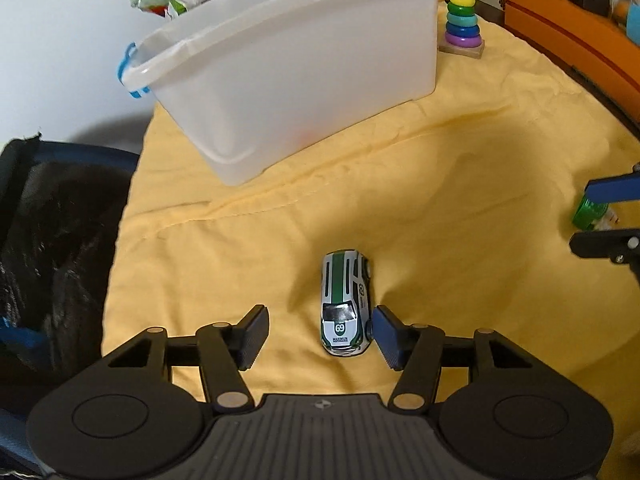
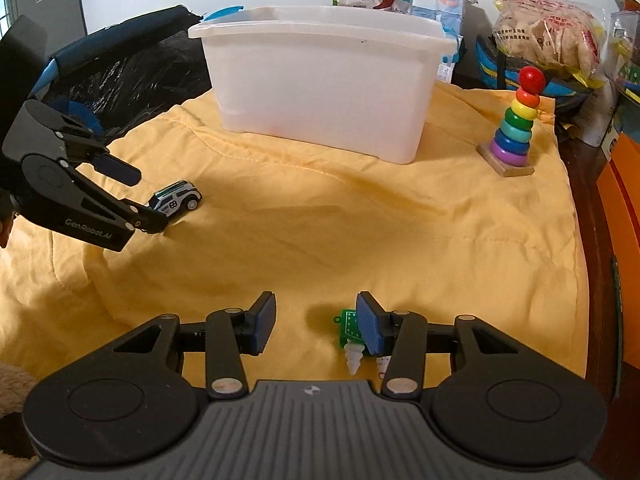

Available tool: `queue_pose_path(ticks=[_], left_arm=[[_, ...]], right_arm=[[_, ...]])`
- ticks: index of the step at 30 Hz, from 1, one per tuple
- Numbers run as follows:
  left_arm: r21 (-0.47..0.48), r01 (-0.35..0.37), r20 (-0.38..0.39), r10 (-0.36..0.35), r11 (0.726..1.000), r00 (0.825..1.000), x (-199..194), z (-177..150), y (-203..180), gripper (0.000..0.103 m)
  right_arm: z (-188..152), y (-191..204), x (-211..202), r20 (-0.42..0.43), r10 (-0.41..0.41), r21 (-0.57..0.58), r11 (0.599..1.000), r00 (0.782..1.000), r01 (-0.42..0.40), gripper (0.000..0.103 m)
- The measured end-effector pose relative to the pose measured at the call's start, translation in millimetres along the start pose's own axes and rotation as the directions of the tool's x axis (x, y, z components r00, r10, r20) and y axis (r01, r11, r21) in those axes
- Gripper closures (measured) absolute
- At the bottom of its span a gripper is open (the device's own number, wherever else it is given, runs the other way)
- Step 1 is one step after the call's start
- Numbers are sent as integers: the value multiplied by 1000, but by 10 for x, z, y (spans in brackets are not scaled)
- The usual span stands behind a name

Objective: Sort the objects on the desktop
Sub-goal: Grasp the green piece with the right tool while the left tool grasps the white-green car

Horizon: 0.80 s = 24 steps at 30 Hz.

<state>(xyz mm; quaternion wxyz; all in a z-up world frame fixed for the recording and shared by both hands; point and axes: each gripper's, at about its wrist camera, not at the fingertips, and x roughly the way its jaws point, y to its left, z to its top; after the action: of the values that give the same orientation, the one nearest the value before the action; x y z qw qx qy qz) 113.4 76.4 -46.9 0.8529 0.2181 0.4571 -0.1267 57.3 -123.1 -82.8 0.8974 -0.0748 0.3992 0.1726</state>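
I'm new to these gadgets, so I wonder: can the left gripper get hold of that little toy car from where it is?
Probably yes. The left gripper is open, and the toy car already lies between its fingers, close to the right-hand one. Nothing lies between them on the yellow cloth, so closing should catch it.

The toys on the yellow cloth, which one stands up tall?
The rainbow ring stacker beside the white bin. It rises upright with a red ball on top; the toy car and green toy lie low.

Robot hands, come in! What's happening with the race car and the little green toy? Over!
Left tool open, toy car between its fingers, not gripped. Right tool open beside the green toy. White bin ahead, path clear.
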Motion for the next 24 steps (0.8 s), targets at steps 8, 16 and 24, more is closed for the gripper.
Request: queue_pose_path(ticks=[8,16,24], left_arm=[[58,-53,36,51,997,998,-107,-51,-71,42],[89,-28,62,22,996,998,-137,-91,-236,42],[72,23,54,-27,997,998,-95,-79,-310,42]], right_arm=[[-21,3,-25,2,-12,17,1000,1000,12,52],[-67,15,-134,30,-18,23,1000,999,18,52],[-91,88,-187,-9,-56,-17,998,998,56,55]])
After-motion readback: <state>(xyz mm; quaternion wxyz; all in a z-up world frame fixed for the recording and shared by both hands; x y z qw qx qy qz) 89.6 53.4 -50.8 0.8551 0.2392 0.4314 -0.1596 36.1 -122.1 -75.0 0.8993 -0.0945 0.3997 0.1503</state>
